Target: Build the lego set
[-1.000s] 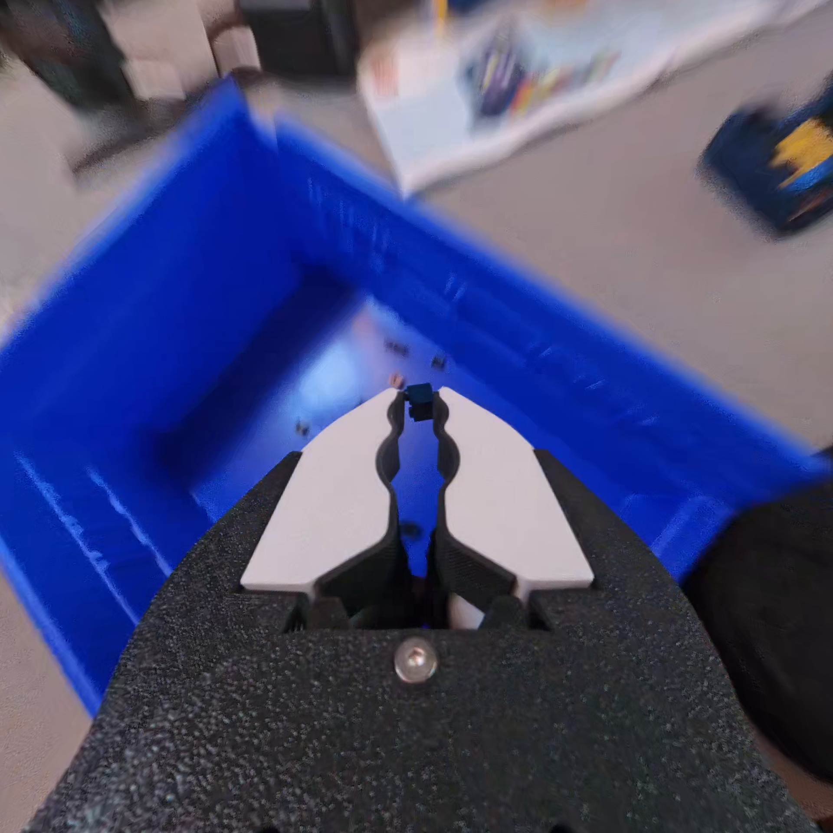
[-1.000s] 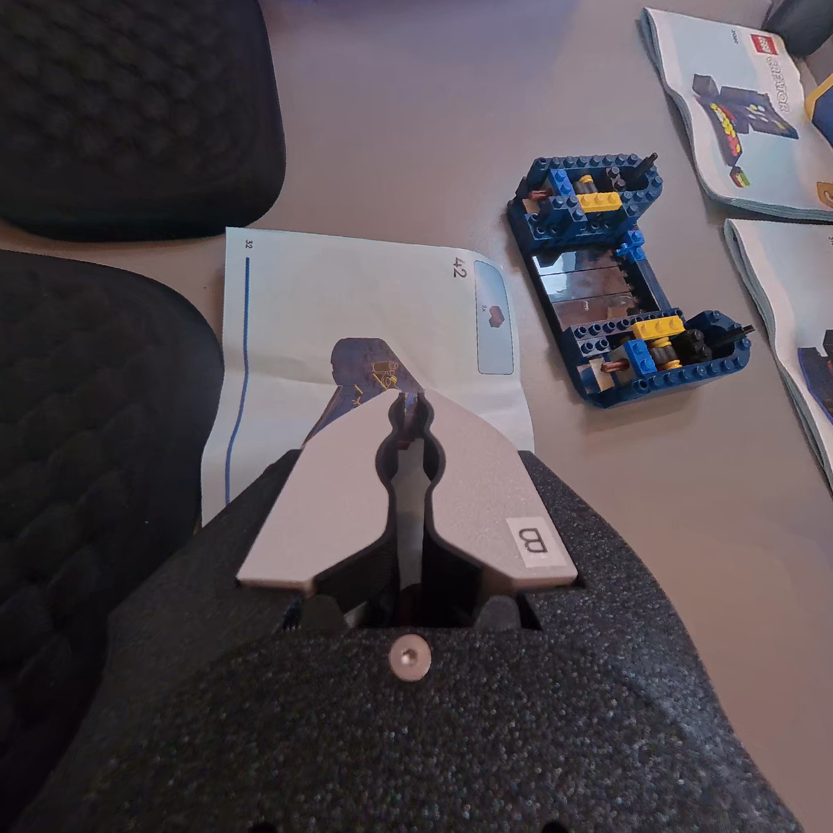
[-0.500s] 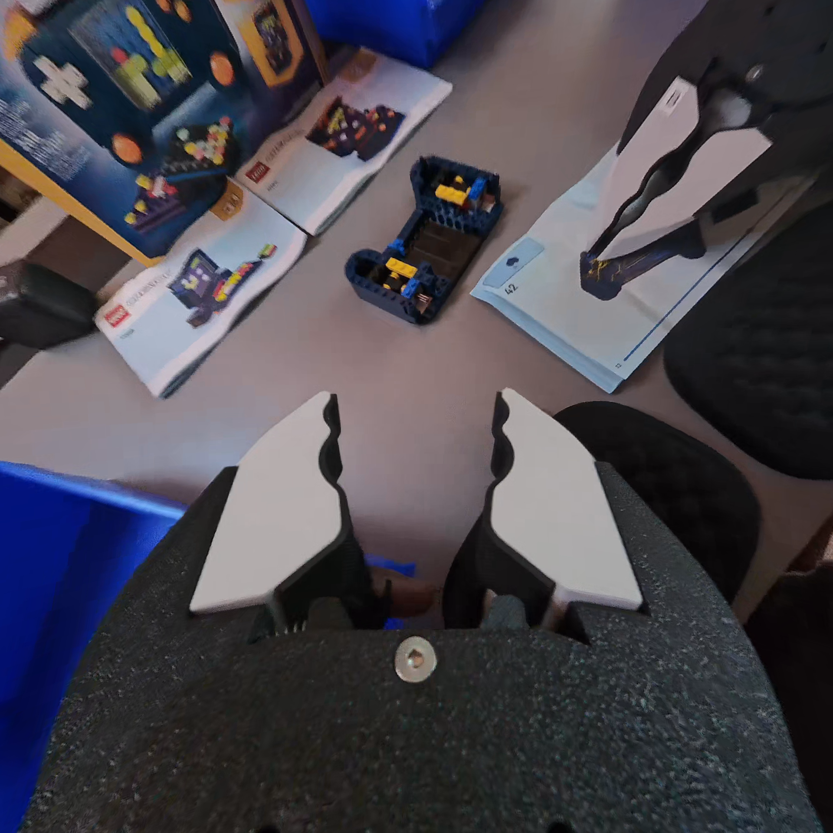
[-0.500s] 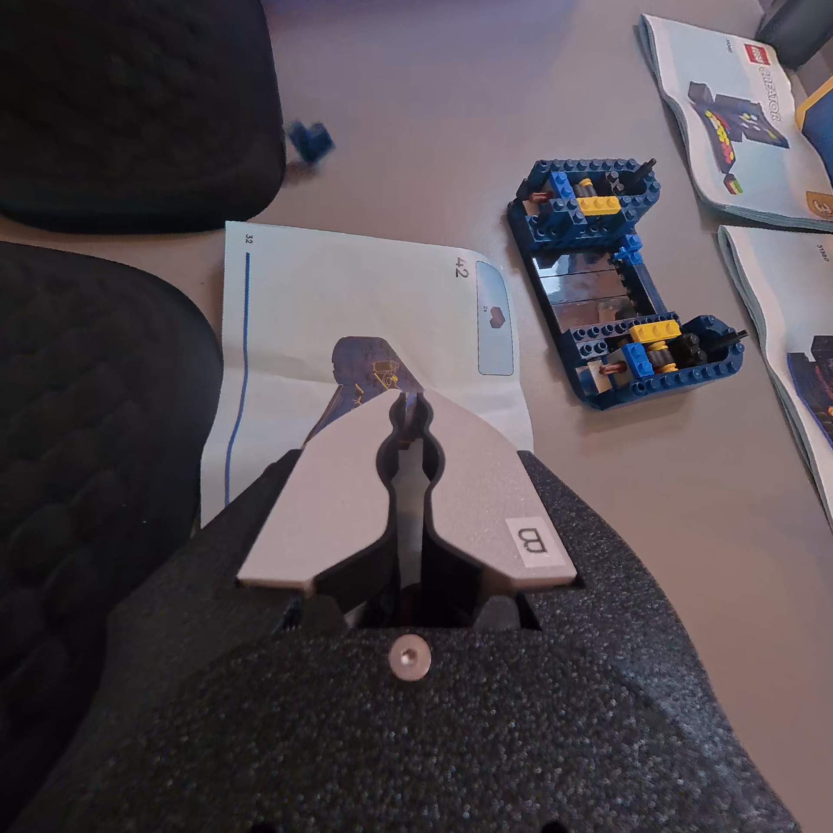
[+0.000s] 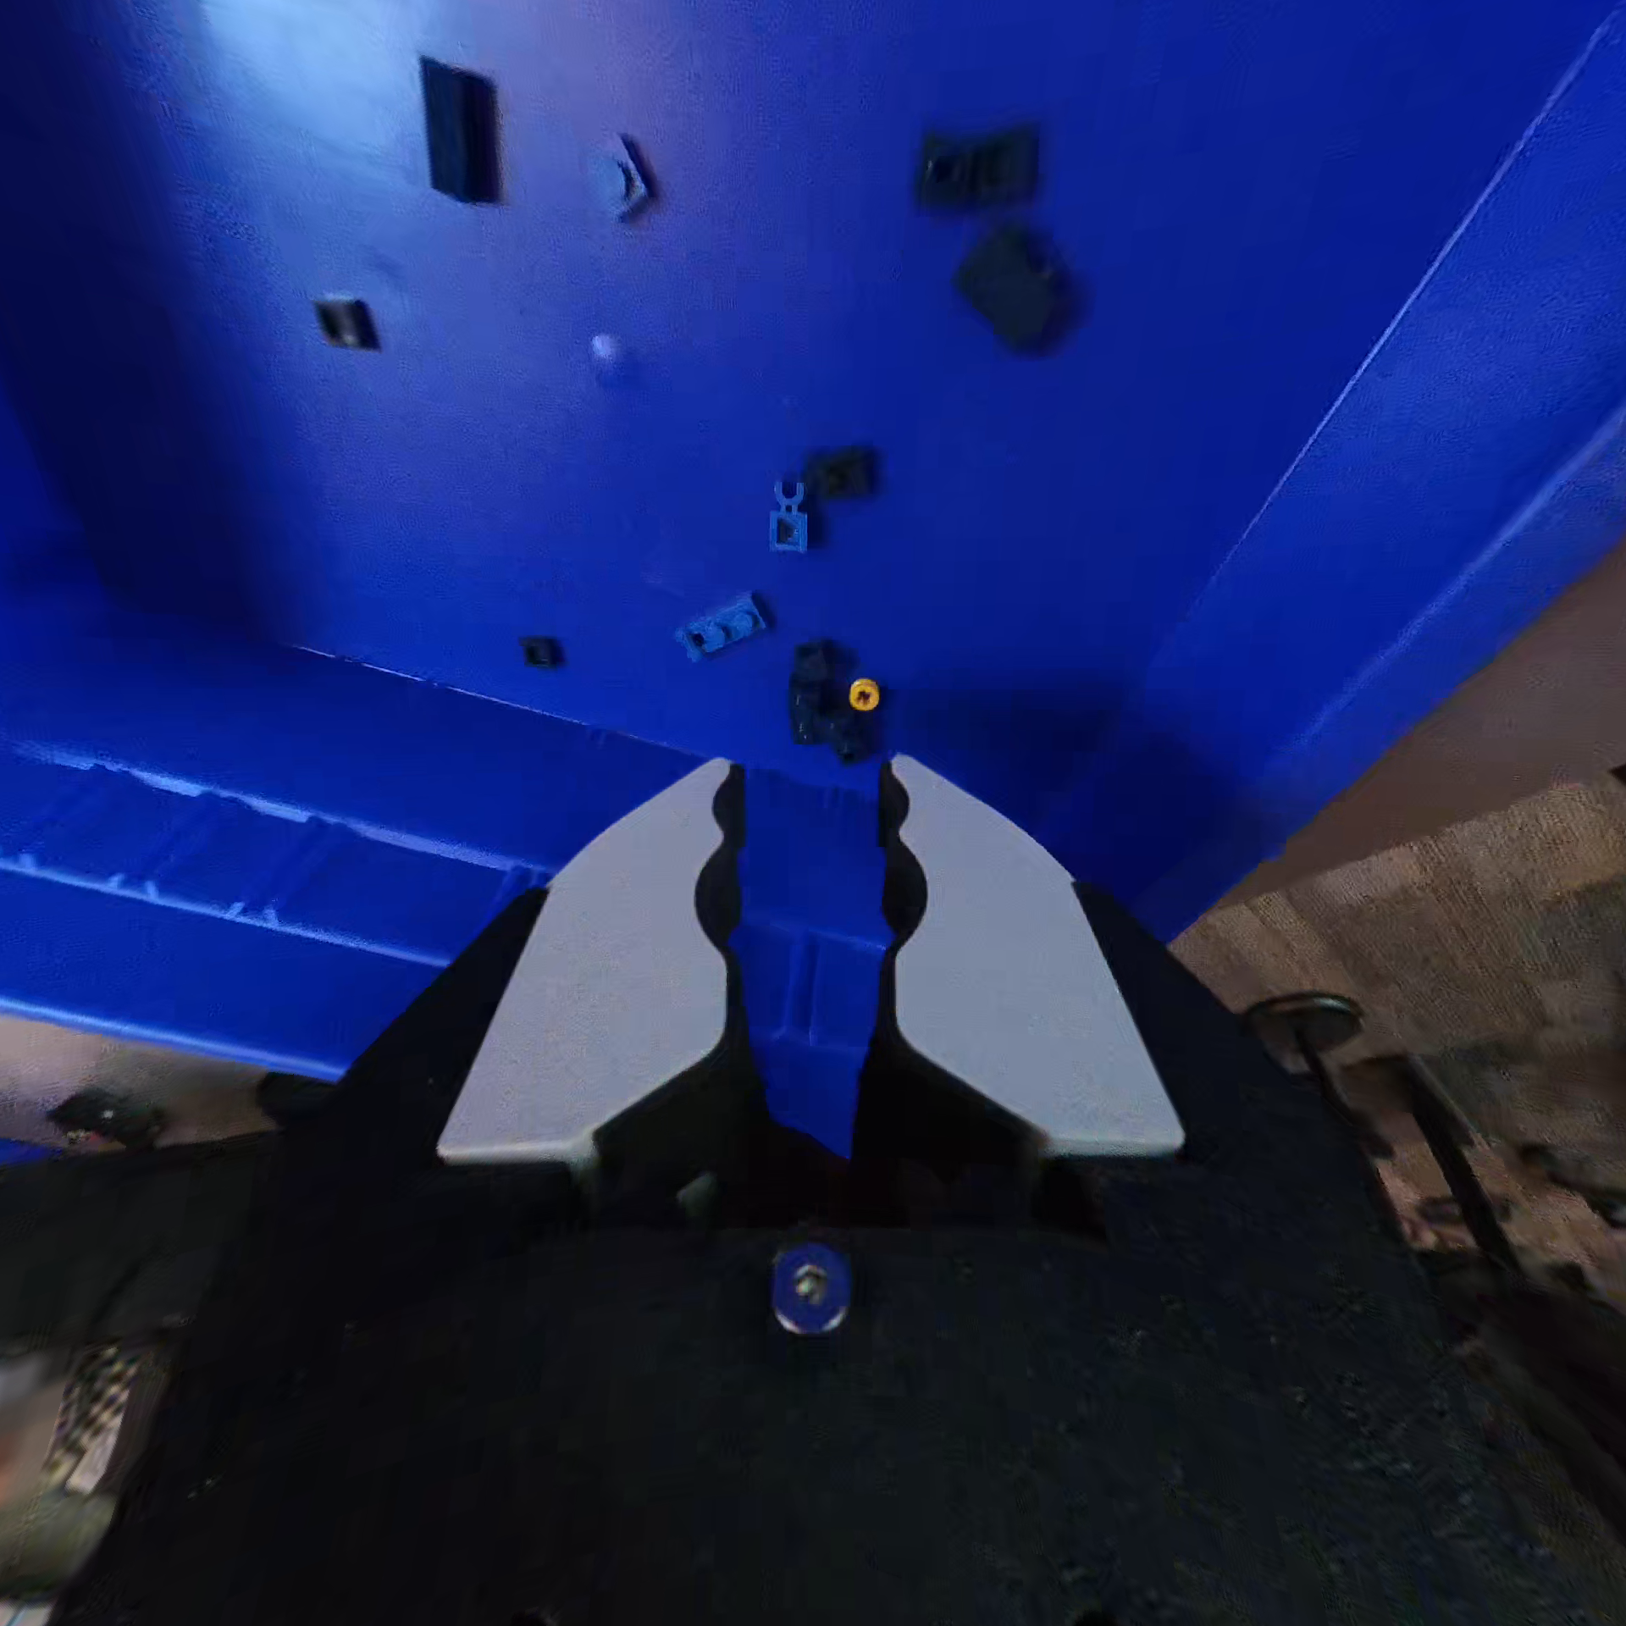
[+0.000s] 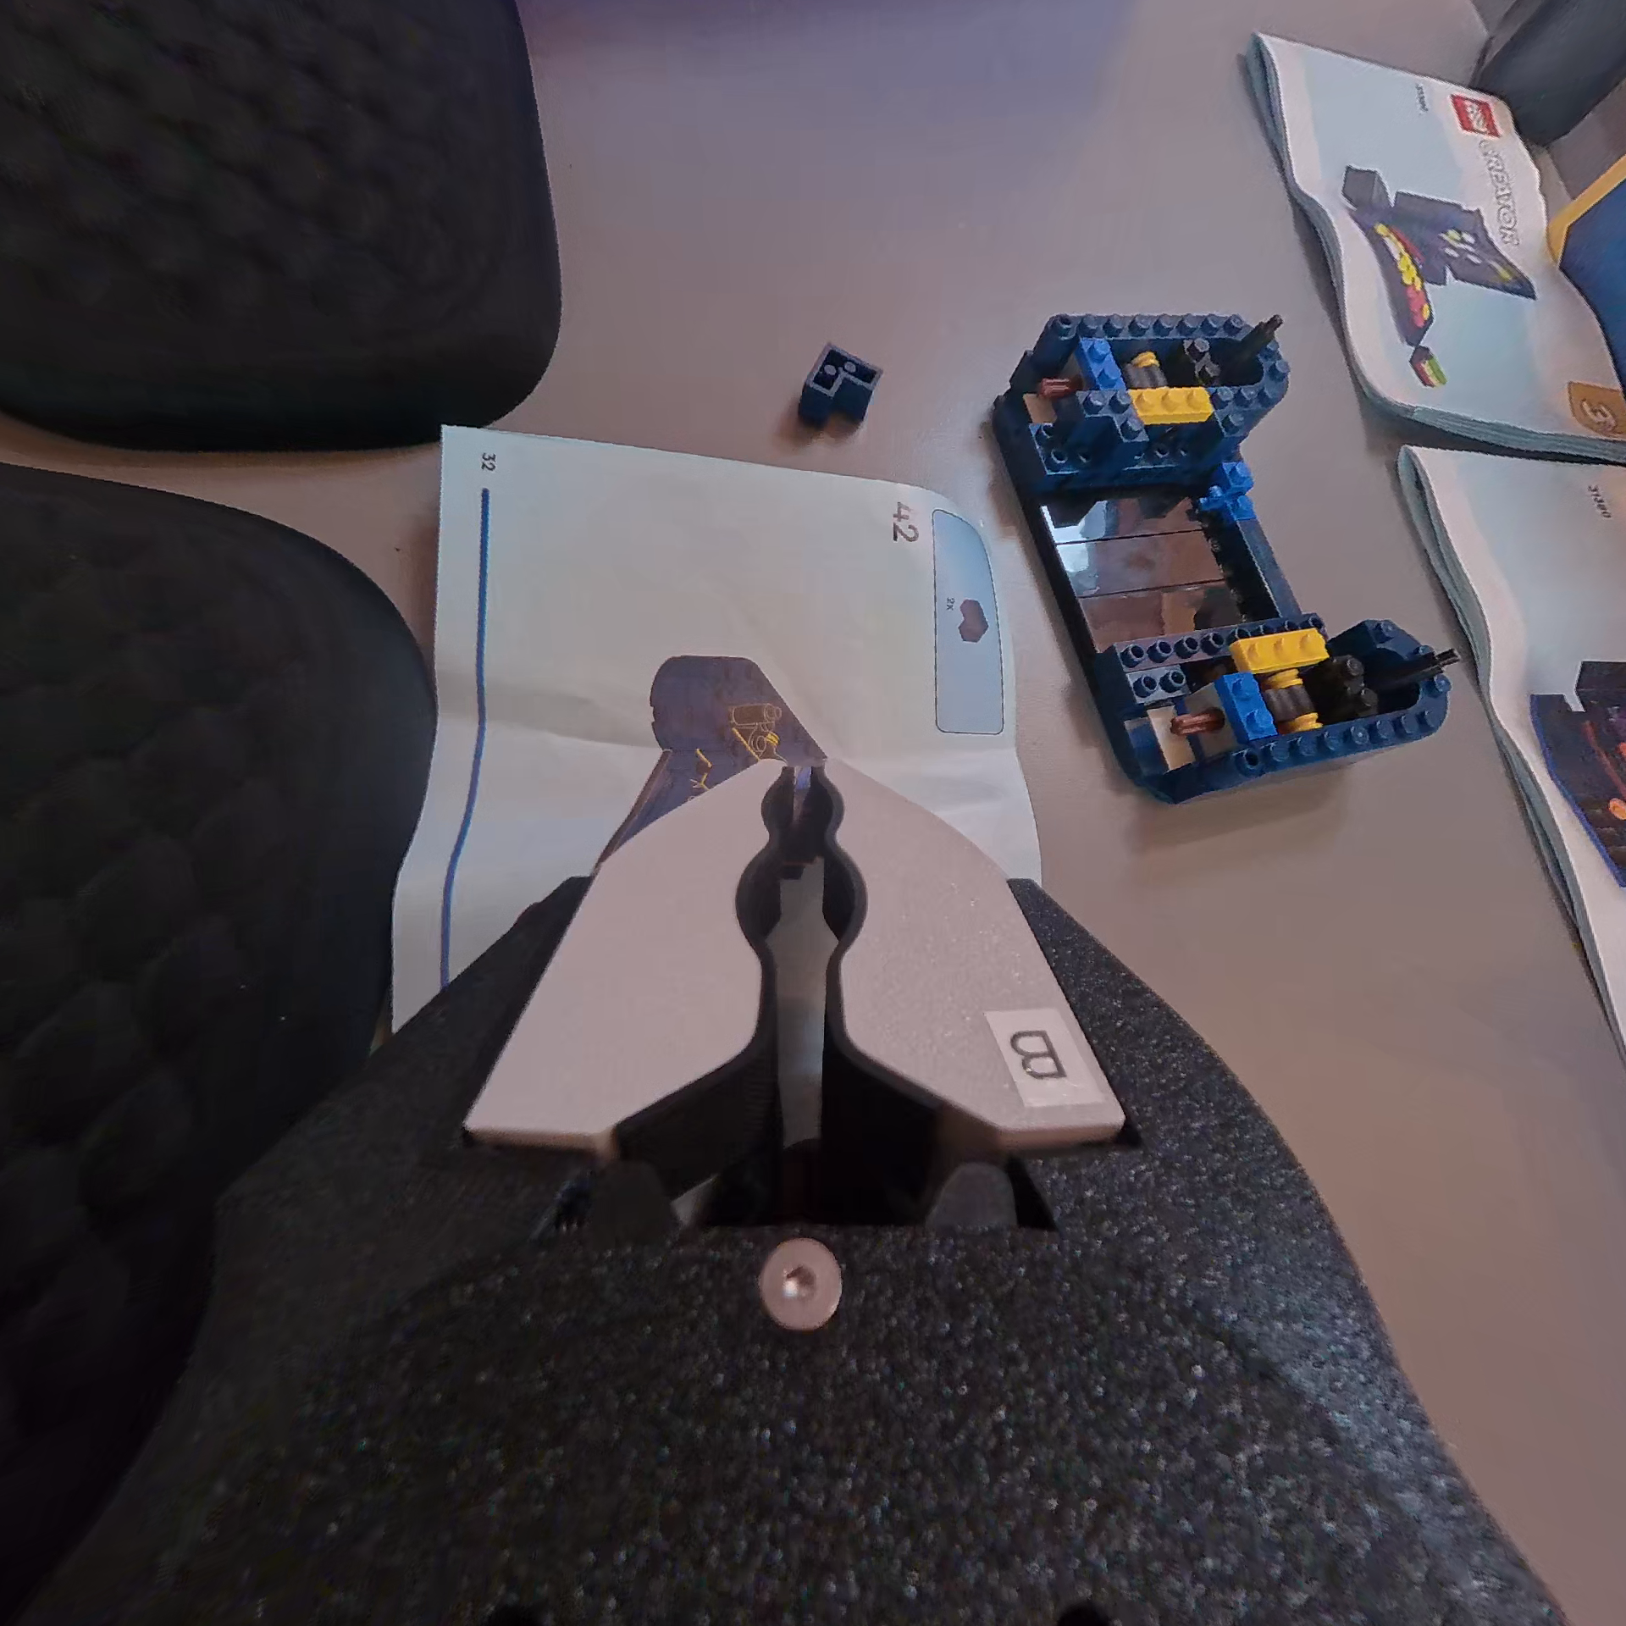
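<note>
Left gripper [image 5: 809, 765]: grey fingers partly apart, nothing between them, poised over the rim of a deep blue plastic bin [image 5: 264, 880]. Nearest on the bin floor: a dark navy toy brick cluster [image 5: 823, 699] beside a small yellow round stud [image 5: 864, 695] (other small dark pieces lie scattered farther in).

Right gripper [image 6: 801, 779]: fingertips nearly together, above a printed paper instruction sheet [image 6: 704, 572] on the grey tabletop [image 6: 880, 176]; whether they pinch the sheet cannot be told. Near: a loose dark blue brick [image 6: 838, 380], a part-built blue-and-yellow brick model [image 6: 1214, 545].
</note>
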`<state>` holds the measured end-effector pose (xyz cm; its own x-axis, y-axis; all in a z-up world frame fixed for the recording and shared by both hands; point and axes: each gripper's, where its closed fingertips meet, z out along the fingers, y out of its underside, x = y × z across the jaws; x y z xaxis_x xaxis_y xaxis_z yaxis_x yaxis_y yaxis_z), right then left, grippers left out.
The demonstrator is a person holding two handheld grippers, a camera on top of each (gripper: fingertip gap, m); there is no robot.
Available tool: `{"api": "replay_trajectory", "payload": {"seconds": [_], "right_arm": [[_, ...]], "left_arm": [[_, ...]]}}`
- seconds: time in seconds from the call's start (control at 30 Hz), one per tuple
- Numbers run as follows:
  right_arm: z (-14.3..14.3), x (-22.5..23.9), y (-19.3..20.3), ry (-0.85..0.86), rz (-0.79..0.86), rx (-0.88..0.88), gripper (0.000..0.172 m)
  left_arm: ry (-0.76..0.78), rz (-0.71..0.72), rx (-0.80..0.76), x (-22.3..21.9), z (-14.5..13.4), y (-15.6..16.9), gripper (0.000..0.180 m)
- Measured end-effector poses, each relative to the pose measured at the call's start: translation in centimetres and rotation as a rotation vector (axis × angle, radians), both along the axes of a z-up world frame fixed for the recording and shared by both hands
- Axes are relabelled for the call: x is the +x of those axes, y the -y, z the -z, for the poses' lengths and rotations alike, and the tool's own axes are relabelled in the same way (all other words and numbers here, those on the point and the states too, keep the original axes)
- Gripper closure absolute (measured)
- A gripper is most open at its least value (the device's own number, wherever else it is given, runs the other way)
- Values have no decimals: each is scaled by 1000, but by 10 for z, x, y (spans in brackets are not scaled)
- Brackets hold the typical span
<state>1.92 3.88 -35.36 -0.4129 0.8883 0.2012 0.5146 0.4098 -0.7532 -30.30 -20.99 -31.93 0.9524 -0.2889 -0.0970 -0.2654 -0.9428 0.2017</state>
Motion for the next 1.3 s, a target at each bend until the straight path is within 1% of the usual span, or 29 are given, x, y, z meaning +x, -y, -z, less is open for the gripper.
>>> {"api": "replay_trajectory", "payload": {"seconds": [0.07,0.1,0.2,0.27,0.33,0.37,0.4,0.5,0.57,0.6,0.63,0.67,0.7,0.73,0.77,0.8,0.83,0.87,0.9,0.93,0.97,1.0,1.03,1.07,1.1,1.13,1.17,1.2,1.3], "right_arm": [[0,0,0,0,0,-1,168],[0,0,0,-1,0,0,168],[0,0,0,-2,0,2,168],[0,0,0,-2,0,4,168],[0,0,0,-3,0,7,168],[0,0,0,-3,0,8,168],[0,0,0,-3,0,9,168],[0,0,0,-4,0,9,168],[0,0,0,-3,0,8,168],[0,0,0,-3,0,8,168],[0,0,0,-4,0,8,168],[0,0,0,-4,0,8,168],[0,0,0,-6,1,7,168],[-1,0,0,-8,1,7,168],[-1,-1,-1,-11,3,5,168],[-2,-1,-1,-14,7,2,167],[-4,-1,-2,-23,13,1,166],[-7,-2,-3,-43,19,2,165],[-12,-4,-4,-77,27,3,163],[-19,-7,-5,-125,32,5,160],[-30,-9,-5,-193,38,12,157],[-44,-12,-6,-283,50,27,154],[-62,-13,-7,-393,66,44,151],[-82,-13,-8,-517,84,60,150],[-102,-10,-8,-640,103,74,149],[-119,-5,-8,-744,124,91,148],[-131,-1,-9,-824,145,114,146],[-140,3,-8,-875,160,145,146],[-148,3,-8,-925,217,244,144]], "left_arm": [[-38,-15,-86,-8,11,8,152],[-51,-31,-98,-12,16,9,154],[9,-93,-94,-10,25,7,157],[3,-106,-91,-13,27,6,159],[39,-100,-139,-9,33,12,162],[66,-90,-181,-6,36,18,168],[64,-93,-184,-7,36,19,171],[42,-108,-116,-12,31,12,172],[-26,-114,-11,-18,14,2,172],[-57,-121,73,-18,1,-7,172],[-93,-122,194,-19,-15,-21,172],[-136,-122,373,-18,-37,-42,172],[-162,-127,597,-12,-66,-67,172],[-144,-107,841,4,-99,-92,172],[-81,-39,1100,34,-136,-114,173],[26,63,1352,73,-172,-130,173],[156,152,1574,114,-203,-139,173],[297,204,1762,152,-227,-145,173],[448,193,1903,181,-241,-149,173],[612,168,1977,207,-243,-157,173],[786,112,2002,228,-237,-168,173],[968,20,1985,244,-226,-182,173],[1146,-116,1925,253,-212,-198,173],[1346,-273,1840,260,-198,-214,173],[1571,-434,1733,264,-186,-227,173],[1757,-609,1606,264,-173,-240,173],[1867,-754,1490,266,-158,-253,173],[1925,-822,1429,270,-147,-262,173],[1963,-903,1370,283,-132,-274,173]]}}
